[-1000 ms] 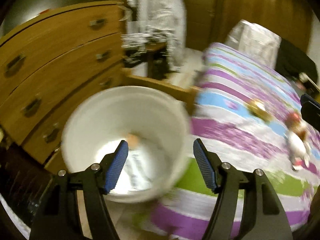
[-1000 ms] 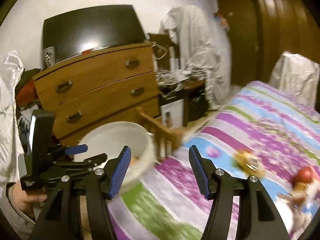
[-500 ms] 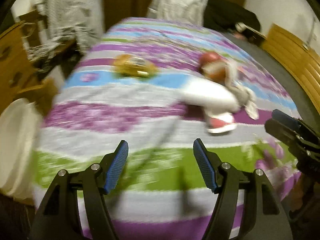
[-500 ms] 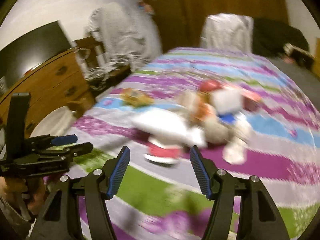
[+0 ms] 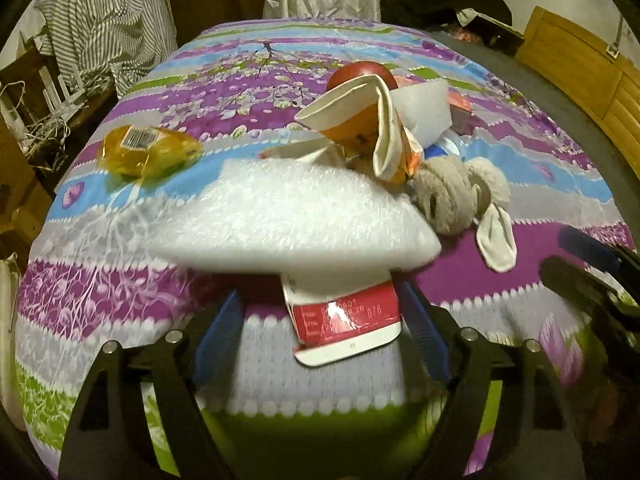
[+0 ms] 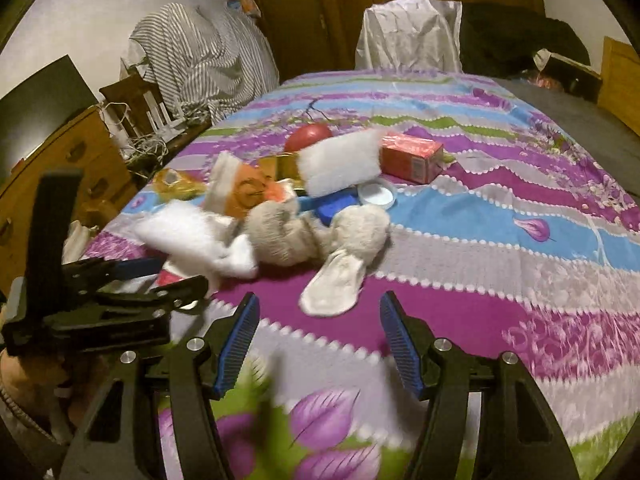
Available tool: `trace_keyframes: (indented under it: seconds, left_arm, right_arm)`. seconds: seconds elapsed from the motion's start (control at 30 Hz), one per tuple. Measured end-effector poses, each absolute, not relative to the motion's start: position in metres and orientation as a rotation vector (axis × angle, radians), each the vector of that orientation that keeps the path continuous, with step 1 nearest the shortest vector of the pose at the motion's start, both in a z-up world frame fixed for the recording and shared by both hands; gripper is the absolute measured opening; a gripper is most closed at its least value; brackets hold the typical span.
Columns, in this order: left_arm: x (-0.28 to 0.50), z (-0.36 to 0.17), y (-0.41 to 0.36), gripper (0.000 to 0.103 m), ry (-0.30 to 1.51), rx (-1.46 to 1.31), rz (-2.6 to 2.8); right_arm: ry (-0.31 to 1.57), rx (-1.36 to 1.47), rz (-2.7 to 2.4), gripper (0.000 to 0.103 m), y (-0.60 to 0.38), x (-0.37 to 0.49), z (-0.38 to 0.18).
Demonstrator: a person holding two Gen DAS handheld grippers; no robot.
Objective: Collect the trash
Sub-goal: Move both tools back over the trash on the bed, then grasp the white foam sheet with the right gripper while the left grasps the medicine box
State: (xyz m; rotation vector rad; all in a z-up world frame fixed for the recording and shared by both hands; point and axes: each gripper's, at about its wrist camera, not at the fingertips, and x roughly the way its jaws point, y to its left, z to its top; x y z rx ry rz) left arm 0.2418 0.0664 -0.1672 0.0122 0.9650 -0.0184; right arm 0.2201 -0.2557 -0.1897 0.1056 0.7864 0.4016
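Note:
A heap of trash lies on the striped bedspread [image 6: 500,216]. A white foam sheet [image 5: 292,220] covers a red and white wrapper [image 5: 346,326]. My left gripper [image 5: 320,332] is open, its blue pads either side of that wrapper. Behind lie an orange paper cup [image 5: 360,120], a yellow plastic wrapper [image 5: 148,150], a white foam block [image 6: 340,164] and an orange carton [image 6: 412,156]. My right gripper [image 6: 320,340] is open and empty, just short of a grey plush rabbit [image 6: 316,232]. The left gripper also shows in the right wrist view [image 6: 132,280].
A red apple [image 6: 308,136], a white lid [image 6: 376,196] and a blue object [image 6: 336,206] lie in the heap. A wooden dresser [image 6: 68,160] and a desk with cables stand to the left of the bed. A draped chair [image 6: 408,36] stands beyond the bed's far end.
Both grippers have swung right from the white bucket beside the dresser to the bed and closed in on the heap. The left gripper now straddles the red and white wrapper. Both stay open.

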Motion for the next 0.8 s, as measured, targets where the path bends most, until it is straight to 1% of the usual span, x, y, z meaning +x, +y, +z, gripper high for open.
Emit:
trace_keyframes:
  seconds: [0.07, 0.1, 0.2, 0.23, 0.27, 0.37, 0.4, 0.43, 0.6, 0.8]
  left_arm:
    - [0.245, -0.169, 0.068, 0.066, 0.967, -0.011, -0.026]
    - [0.245, -0.169, 0.071, 0.053, 0.973, -0.026, -0.042]
    - [0.240, -0.167, 0.076, 0.050, 0.966, -0.051, -0.066]
    - [0.237, -0.166, 0.080, 0.050, 0.967, -0.061, -0.077]
    - [0.233, -0.166, 0.085, 0.049, 0.972, -0.075, -0.090]
    - [0.220, -0.164, 0.095, 0.049, 0.989, -0.101, -0.123]
    - [0.212, -0.163, 0.099, 0.043, 0.999, -0.102, -0.150]
    - [0.208, -0.163, 0.100, 0.026, 1.009, -0.098, -0.169]
    - [0.173, -0.157, 0.109, 0.026, 1.026, -0.074, -0.252]
    - [0.150, -0.164, 0.130, 0.028, 1.034, -0.124, -0.244]
  right_arm:
    - [0.805, 0.138, 0.407, 0.064, -0.258, 0.240, -0.194]
    - [0.814, 0.166, 0.409, 0.064, -0.260, 0.252, -0.196]
    - [0.858, 0.236, 0.412, 0.063, -0.264, 0.286, -0.205]
    - [0.871, 0.246, 0.409, 0.060, -0.263, 0.296, -0.208]
    - [0.884, 0.247, 0.409, 0.051, -0.261, 0.302, -0.211]
    - [0.907, 0.233, 0.414, 0.037, -0.253, 0.312, -0.218]
    - [0.899, 0.237, 0.421, 0.036, -0.253, 0.311, -0.216]
    - [0.894, 0.244, 0.429, 0.035, -0.253, 0.308, -0.215]
    - [0.866, 0.217, 0.501, 0.034, -0.261, 0.265, -0.199]
    - [0.911, 0.139, 0.595, 0.036, -0.274, 0.200, -0.204]
